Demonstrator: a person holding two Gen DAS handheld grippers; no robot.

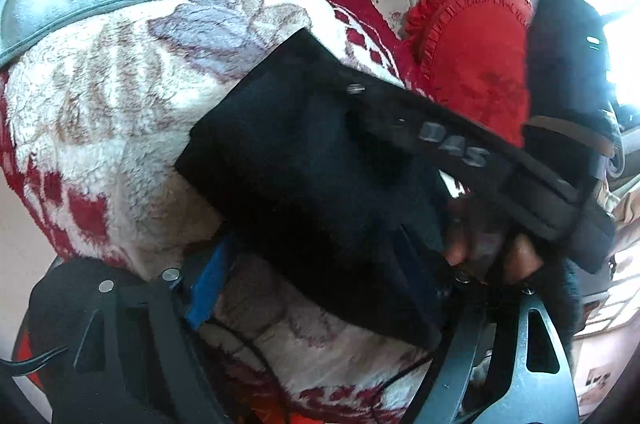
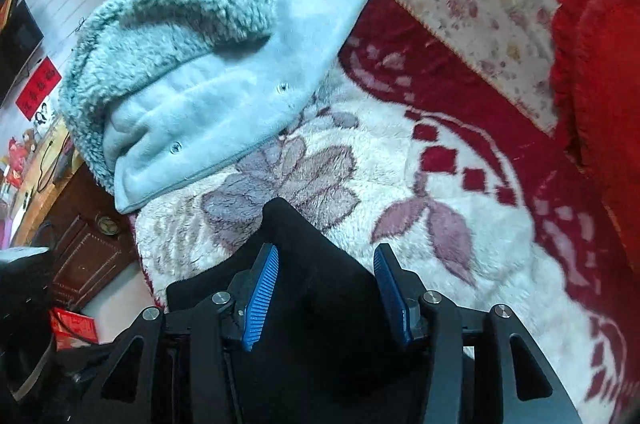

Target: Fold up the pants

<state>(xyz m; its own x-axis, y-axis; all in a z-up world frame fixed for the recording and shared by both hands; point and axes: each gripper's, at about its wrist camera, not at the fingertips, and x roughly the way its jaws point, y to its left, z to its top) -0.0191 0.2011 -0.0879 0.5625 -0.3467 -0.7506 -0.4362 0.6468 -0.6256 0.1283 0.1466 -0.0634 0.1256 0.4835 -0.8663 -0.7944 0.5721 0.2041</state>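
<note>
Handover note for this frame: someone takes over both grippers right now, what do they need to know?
Right gripper: open, blue pads either side of a fold of the black pants, not clamped.
Left gripper: only one blue pad shows; pants cover the rest, so its state is unclear.
Pants: already a compact folded bundle on the floral blanket, beside the grey fleece jacket.
Left: final fold or tidy, then release.

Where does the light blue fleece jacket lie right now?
In the right wrist view the light blue fleece jacket lies upper left on the red-and-white floral blanket, beyond the black pants between the right gripper fingers.
</note>
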